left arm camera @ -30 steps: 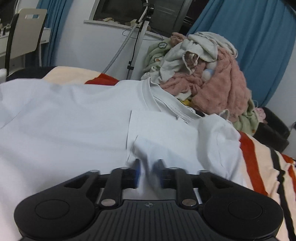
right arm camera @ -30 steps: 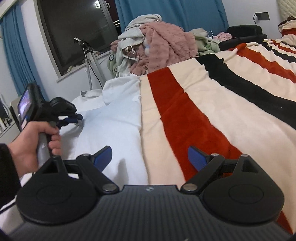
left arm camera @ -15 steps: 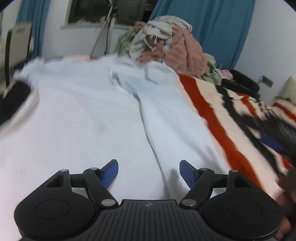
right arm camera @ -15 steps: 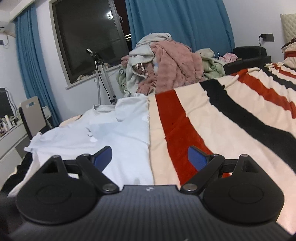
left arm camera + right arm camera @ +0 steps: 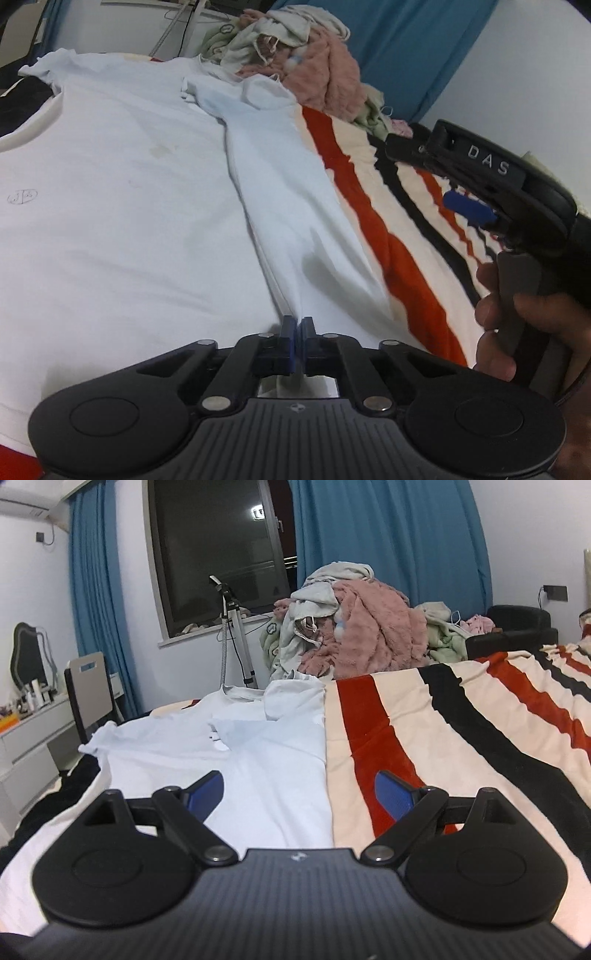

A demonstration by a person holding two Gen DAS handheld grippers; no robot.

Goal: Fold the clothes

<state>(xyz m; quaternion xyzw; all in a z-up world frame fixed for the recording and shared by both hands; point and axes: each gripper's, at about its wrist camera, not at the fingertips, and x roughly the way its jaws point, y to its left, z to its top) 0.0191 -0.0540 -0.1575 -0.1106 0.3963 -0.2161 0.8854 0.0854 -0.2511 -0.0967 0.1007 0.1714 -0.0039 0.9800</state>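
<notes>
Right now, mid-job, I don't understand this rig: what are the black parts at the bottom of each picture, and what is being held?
Each picture comes from a camera on a hand-held tool, looking along its tongs. The left tongs have just closed, pinching the near edge of the pale white cotton T-shirt, one side folded inward, on the red, cream and black striped blanket. The right tongs stand open, empty. In the left view, a person's hand grips that tool. A heap of unfolded pink and grey laundry lies behind.

One white cotton T-shirt (image 5: 129,206); one red, black and cream striped blanket (image 5: 461,731); one heap of unfolded laundry (image 5: 354,635); two black handheld grippers; two blue curtains; one tripod (image 5: 236,635).
</notes>
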